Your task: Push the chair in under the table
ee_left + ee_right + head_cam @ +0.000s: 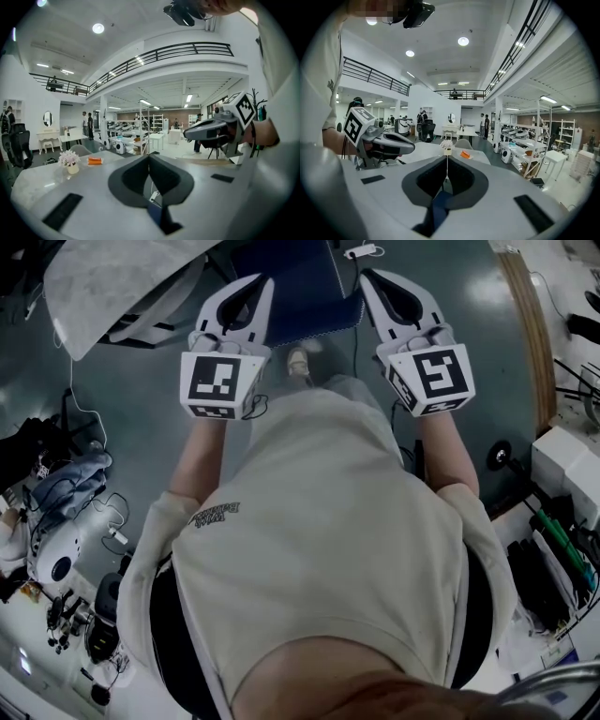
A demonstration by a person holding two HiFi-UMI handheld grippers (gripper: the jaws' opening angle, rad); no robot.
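Note:
In the head view a dark blue chair (298, 287) stands just ahead of the person, next to the pale marble-look table (112, 277) at the upper left. My left gripper (262, 279) and right gripper (367, 276) are held out side by side at the chair's left and right edges, both shut with nothing between the jaws. Whether the tips touch the chair I cannot tell. In the left gripper view my gripper (149, 157) points across the table (42, 178); the chair's blue (157, 215) shows below the jaws. The right gripper view shows the same blue (438, 206) under that gripper (446, 159).
A flower vase (70, 161) and an orange object (94, 160) sit on the table, with a grey chair (82, 149) behind it. Cables and devices (56, 568) litter the floor at left. White boxes (562, 465) stand at right. People stand far back in the hall.

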